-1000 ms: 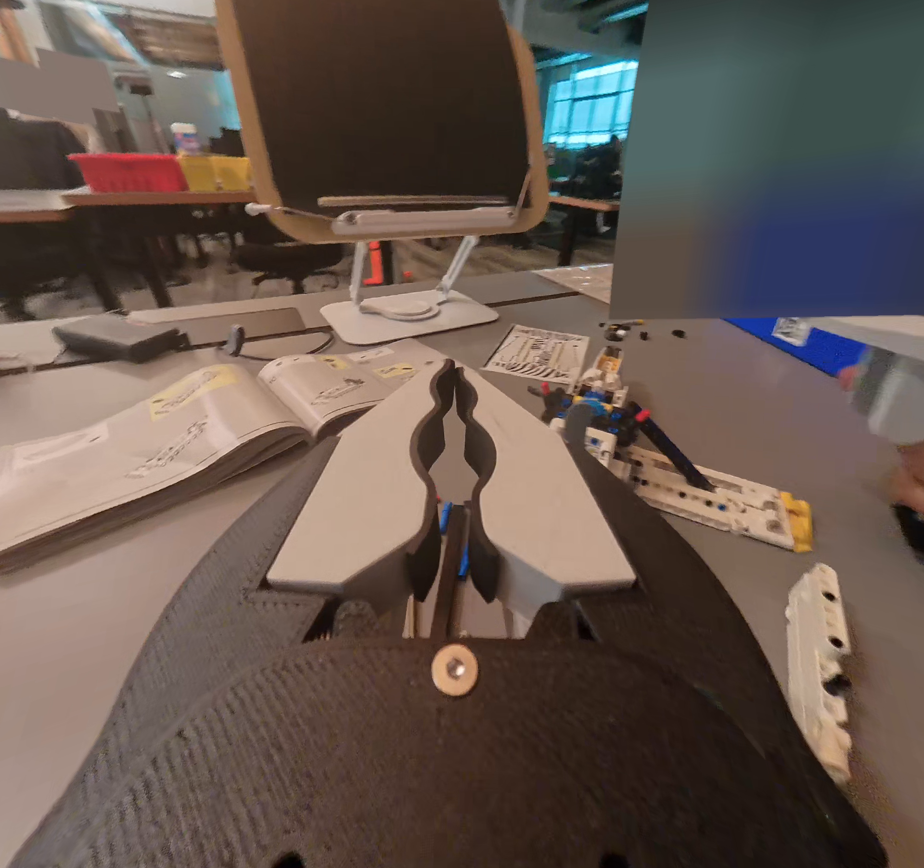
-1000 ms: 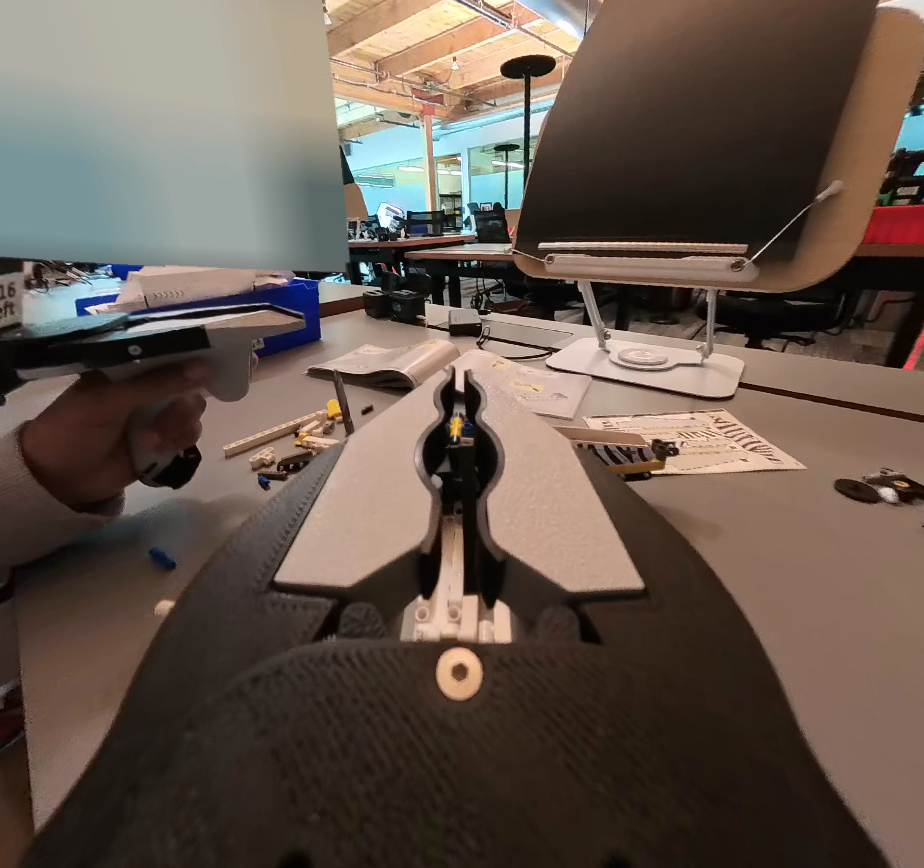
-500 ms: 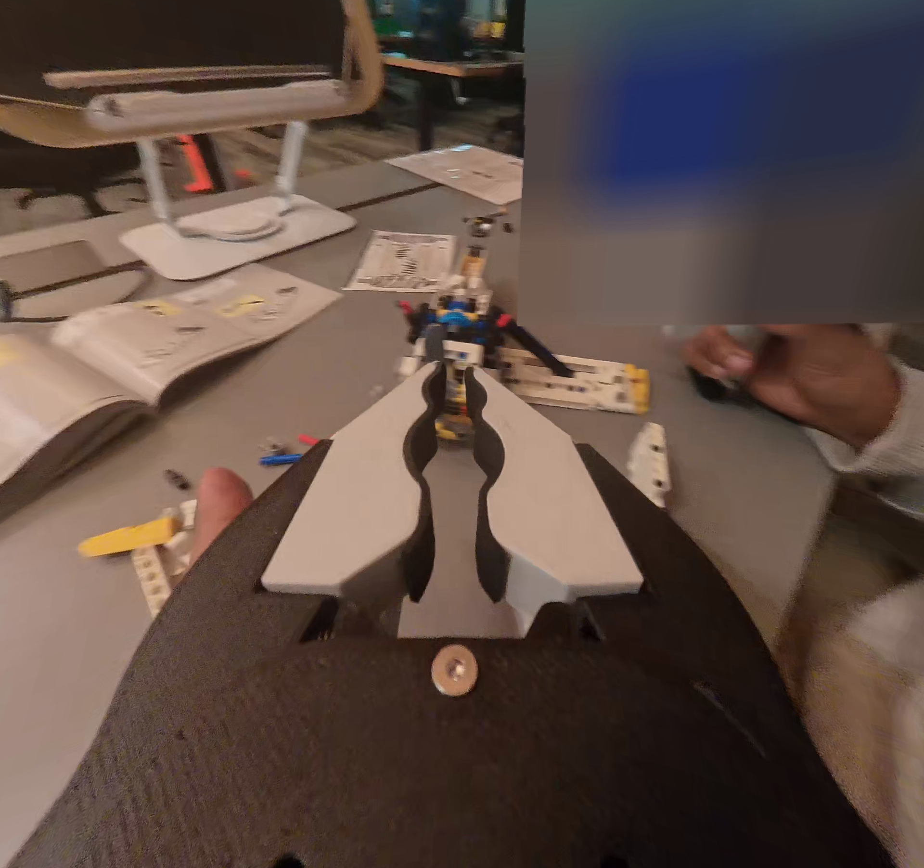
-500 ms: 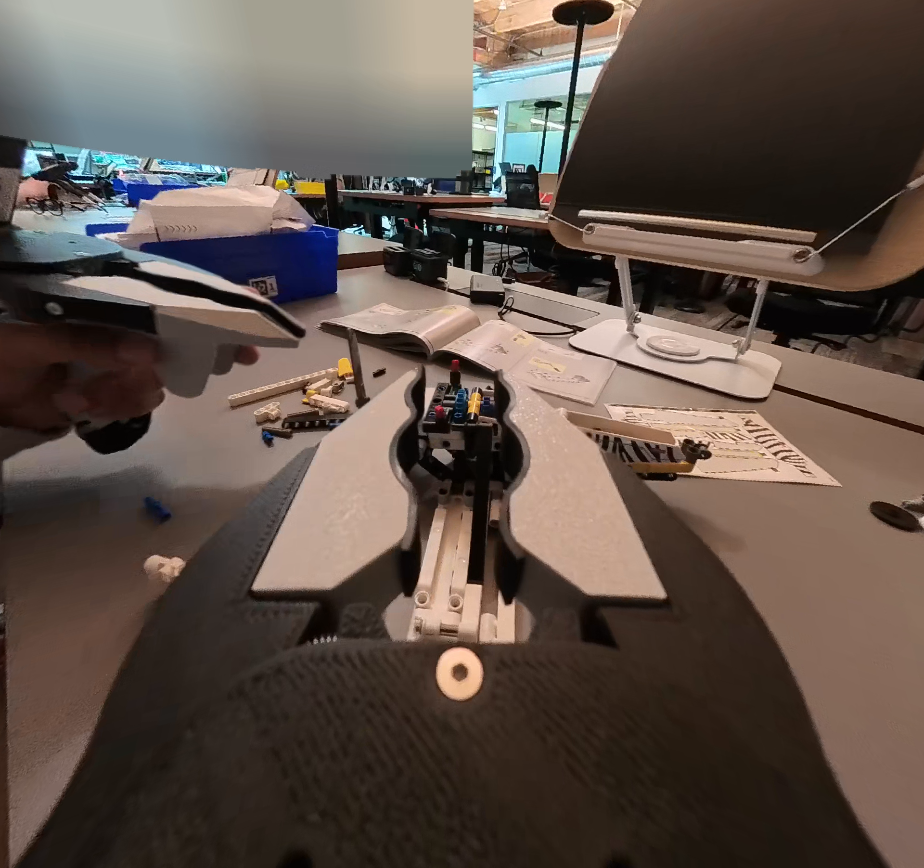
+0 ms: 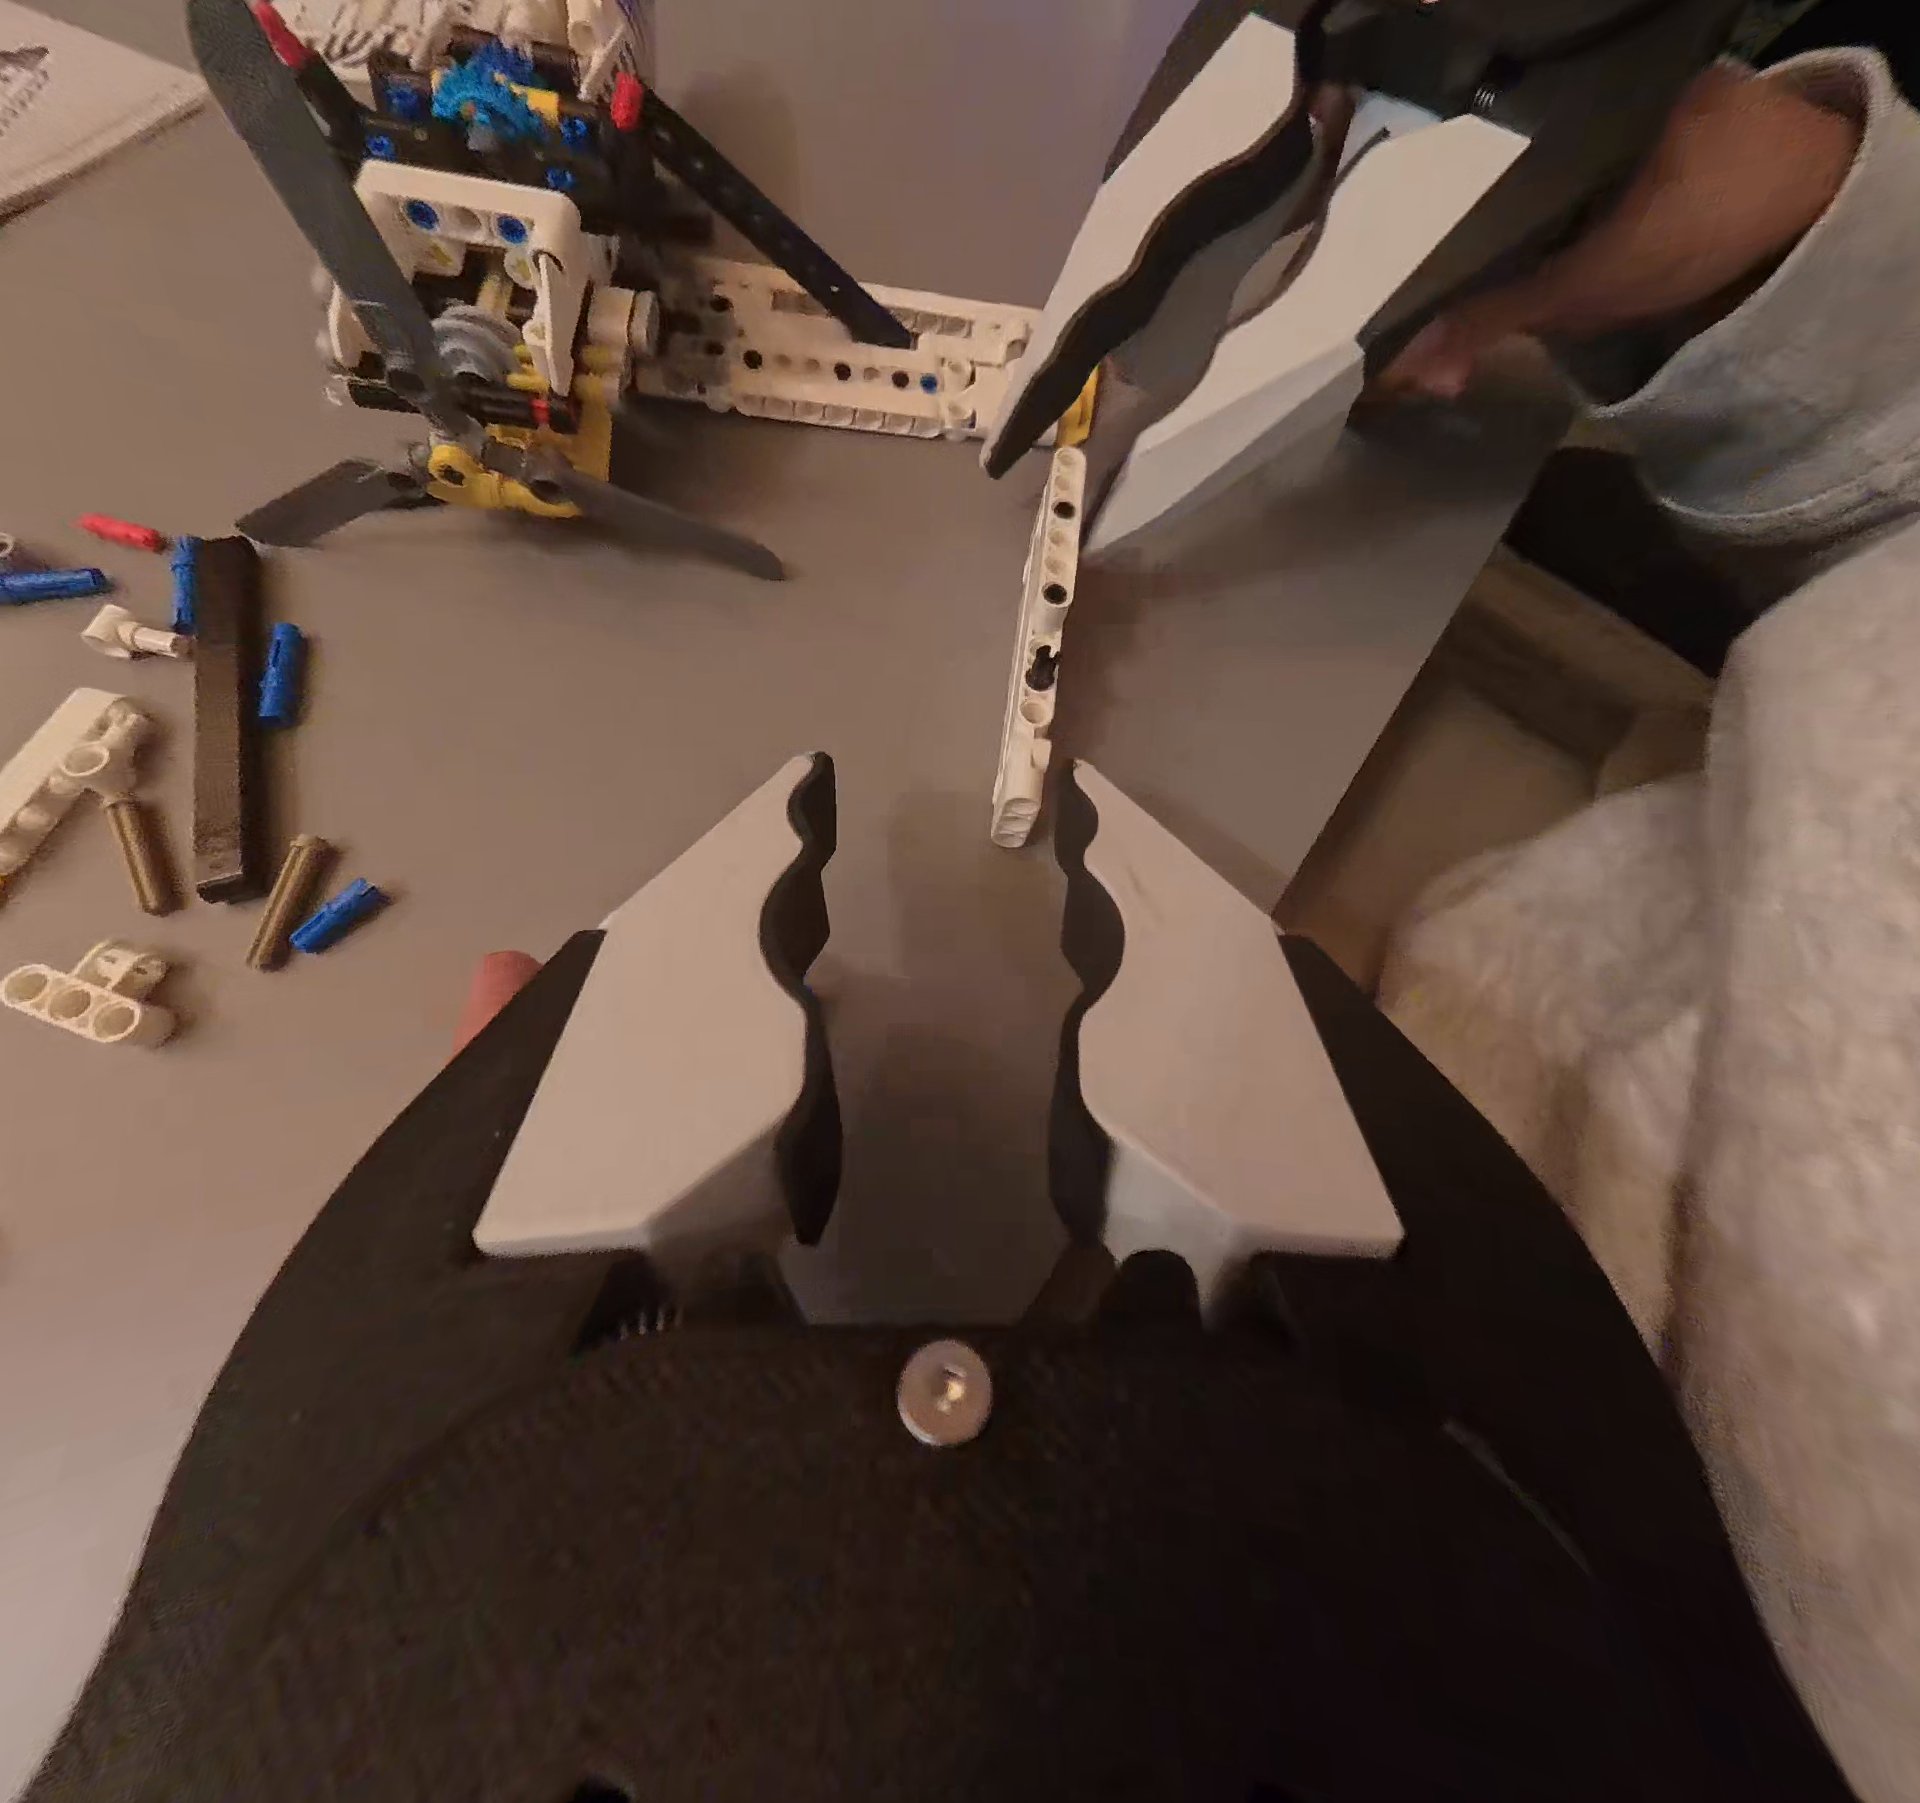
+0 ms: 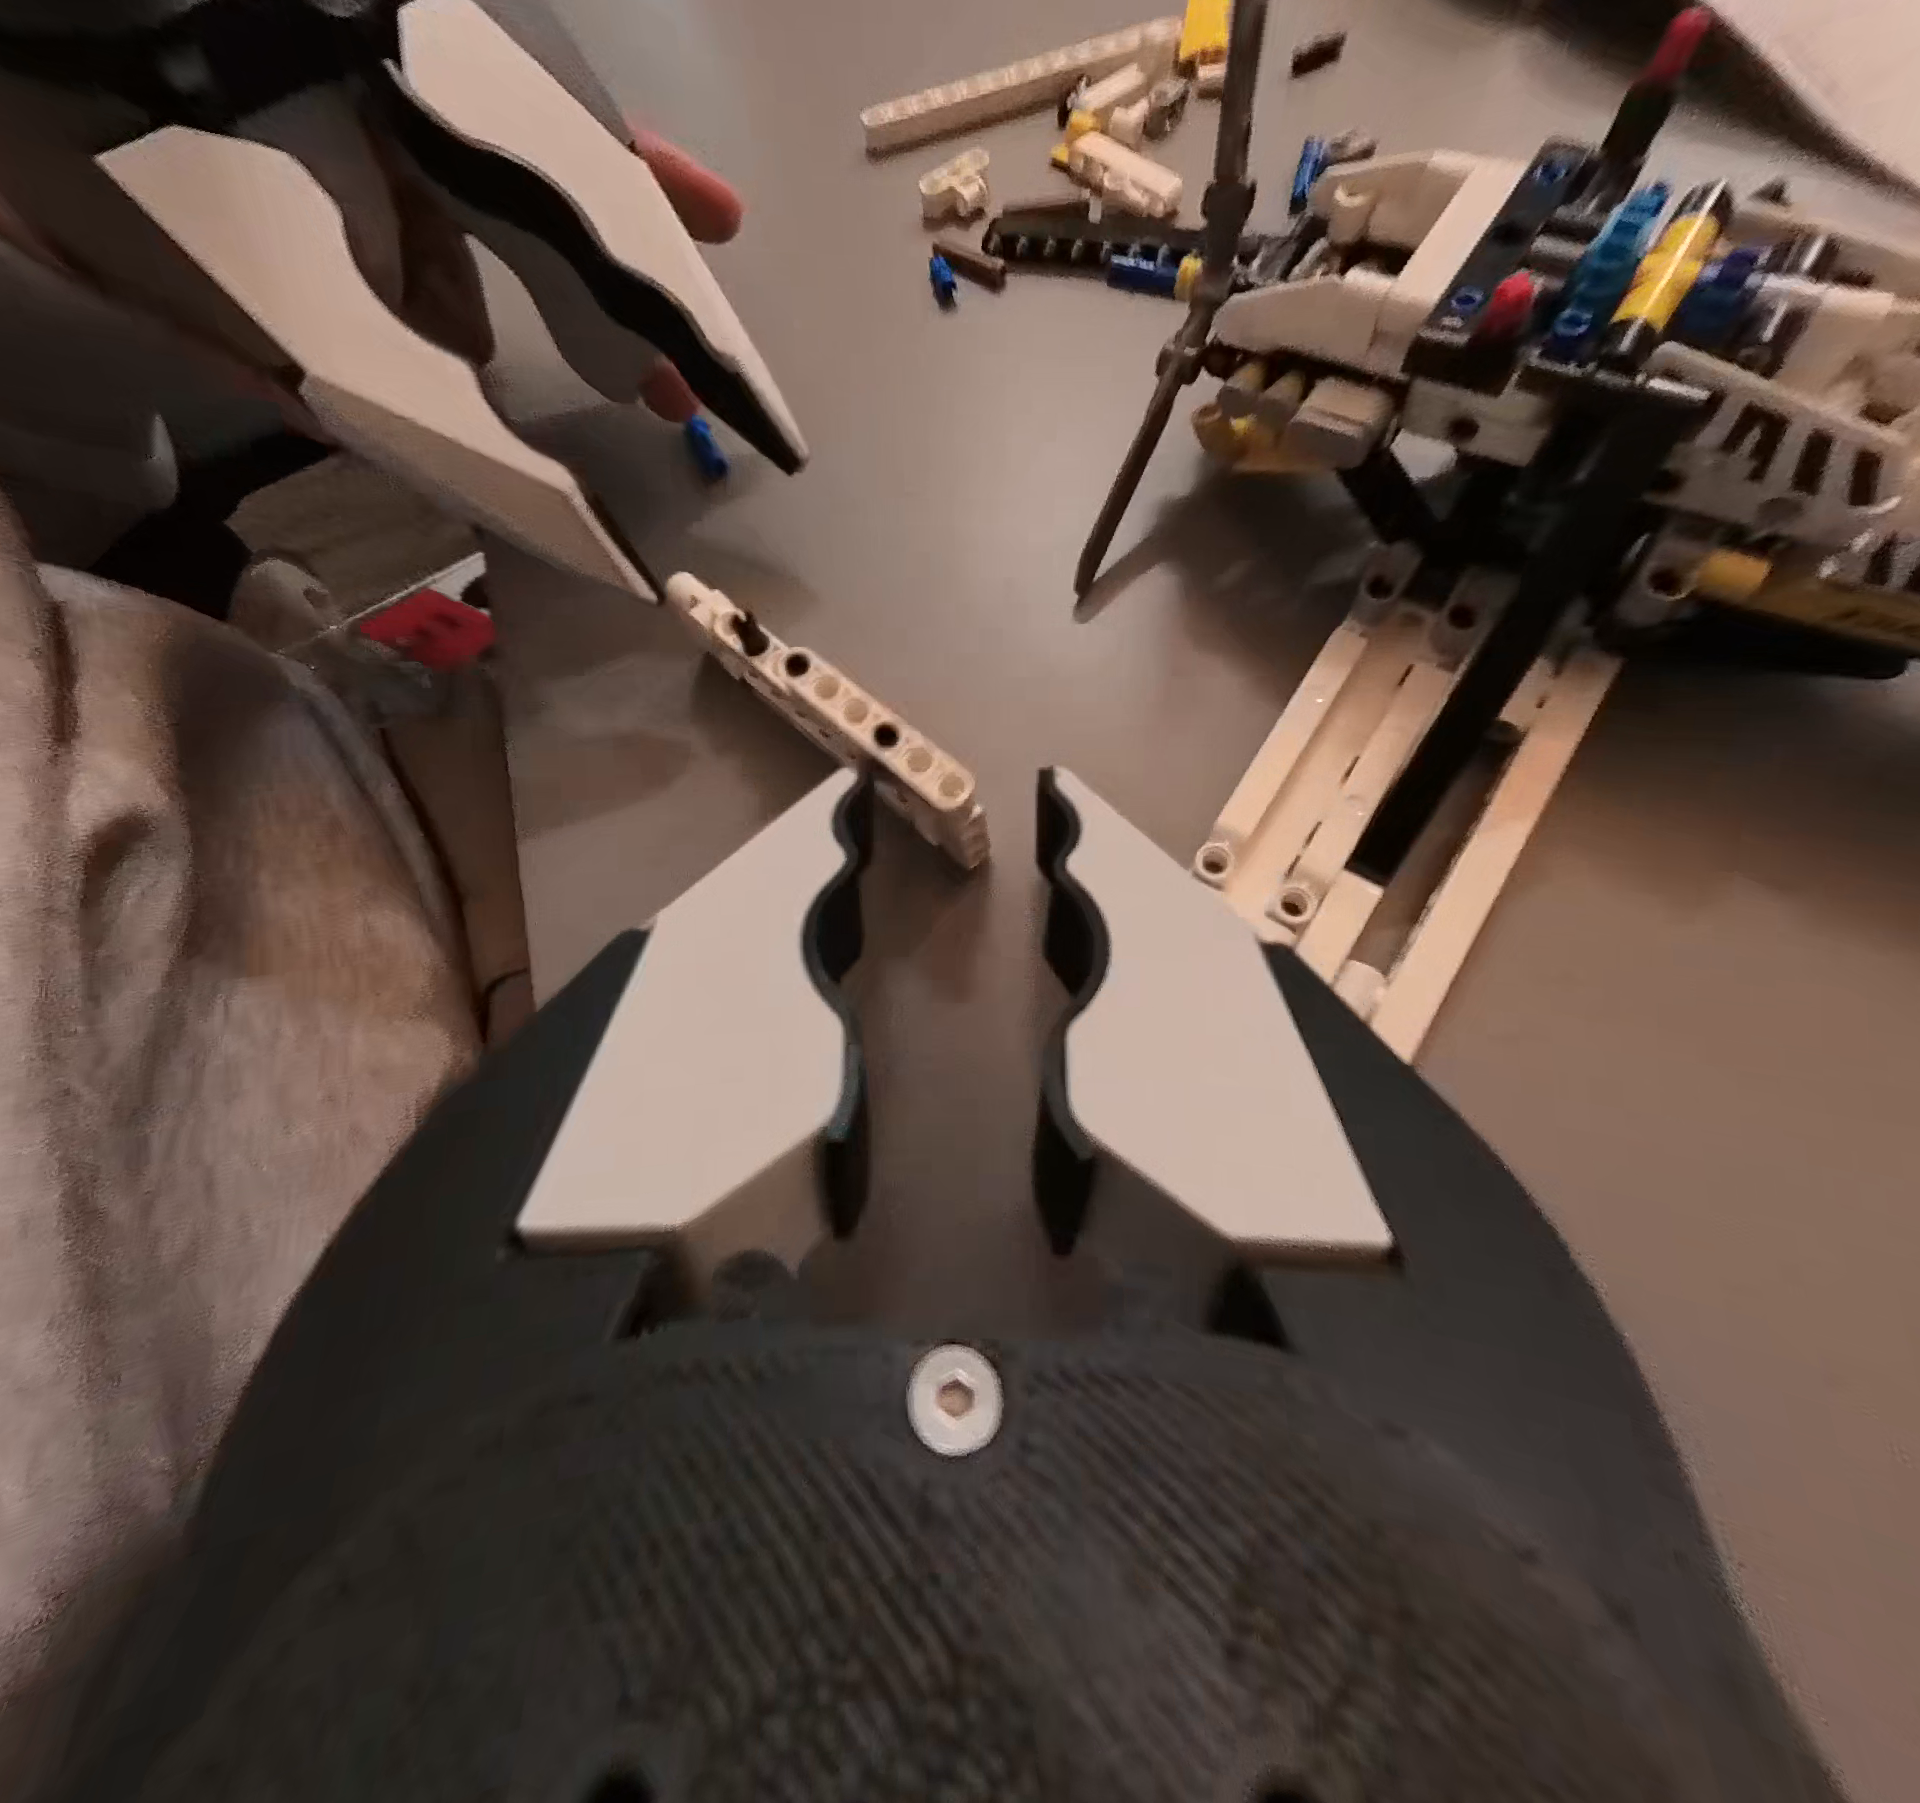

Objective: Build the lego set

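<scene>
Hovering both grippers, left (image 5: 940, 787) and right (image 6: 951, 797), fingers spread wide and empty, over the white holed beam (image 5: 1039, 657) lying flat on the bench (image 5: 623, 735) near the model (image 5: 488, 278). It looks light, rigid, slick; I'd pinch its long sides mid-length.

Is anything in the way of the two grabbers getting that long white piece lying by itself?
Nothing visible blocks it. The white beam lies alone on the grey table, with the open left gripper and open right gripper at opposite ends.

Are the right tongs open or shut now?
Open: the right tongs show bare table between their fingers, gripping nothing; the white beam lies just ahead.
</scene>
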